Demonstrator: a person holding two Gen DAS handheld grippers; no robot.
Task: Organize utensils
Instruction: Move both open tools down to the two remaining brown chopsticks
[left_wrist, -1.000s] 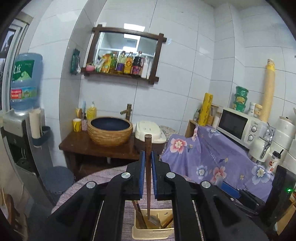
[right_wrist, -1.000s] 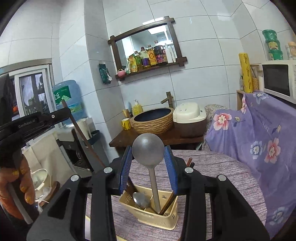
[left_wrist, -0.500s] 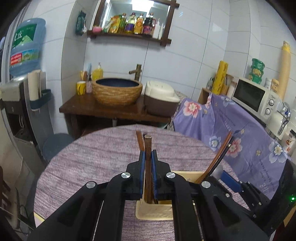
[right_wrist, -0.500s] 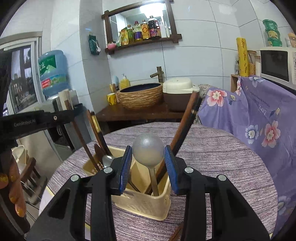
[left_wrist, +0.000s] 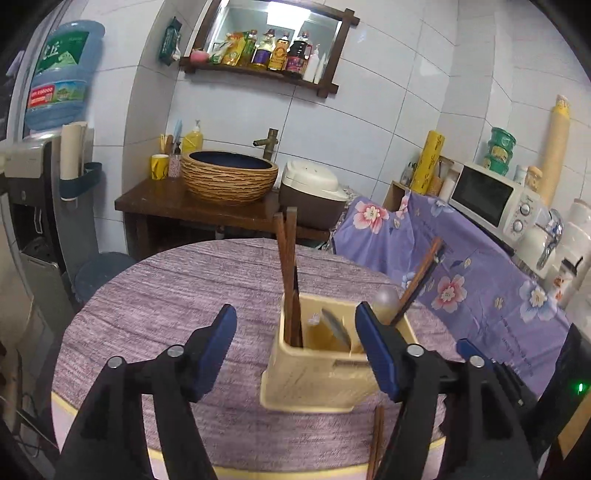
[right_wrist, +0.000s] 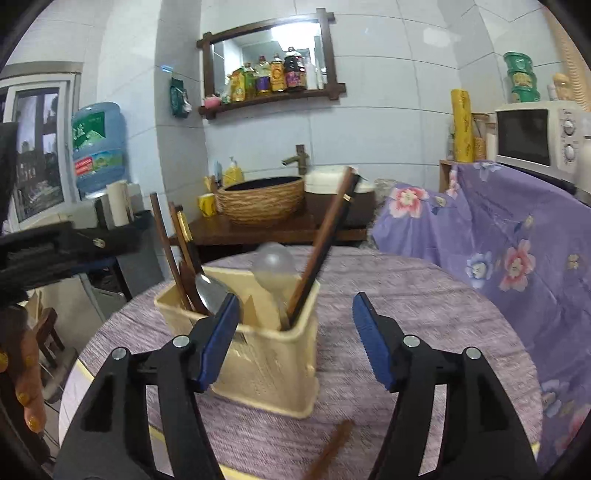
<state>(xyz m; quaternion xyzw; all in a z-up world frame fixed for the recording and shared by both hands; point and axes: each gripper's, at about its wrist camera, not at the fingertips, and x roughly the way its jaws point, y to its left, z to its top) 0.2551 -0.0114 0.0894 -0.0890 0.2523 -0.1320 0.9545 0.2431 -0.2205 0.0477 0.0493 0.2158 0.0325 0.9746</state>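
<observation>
- Utensils: brown chopsticks (left_wrist: 289, 273) and a blurred metal spoon (right_wrist: 272, 263) stand in the cream holder (right_wrist: 280, 354).
- No readable writing.
- Left gripper (left_wrist: 295, 339) and right gripper (right_wrist: 291, 325): jaws released, empty.

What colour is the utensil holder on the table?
Pale cream-yellow utensil holder; the right wrist view shows it best.

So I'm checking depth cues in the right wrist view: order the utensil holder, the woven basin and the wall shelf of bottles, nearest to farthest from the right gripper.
From the right gripper:
1. utensil holder, on the table just left of centre.
2. woven basin, on the wooden counter beyond the table.
3. wall shelf of bottles, high on the tiled back wall.
</observation>
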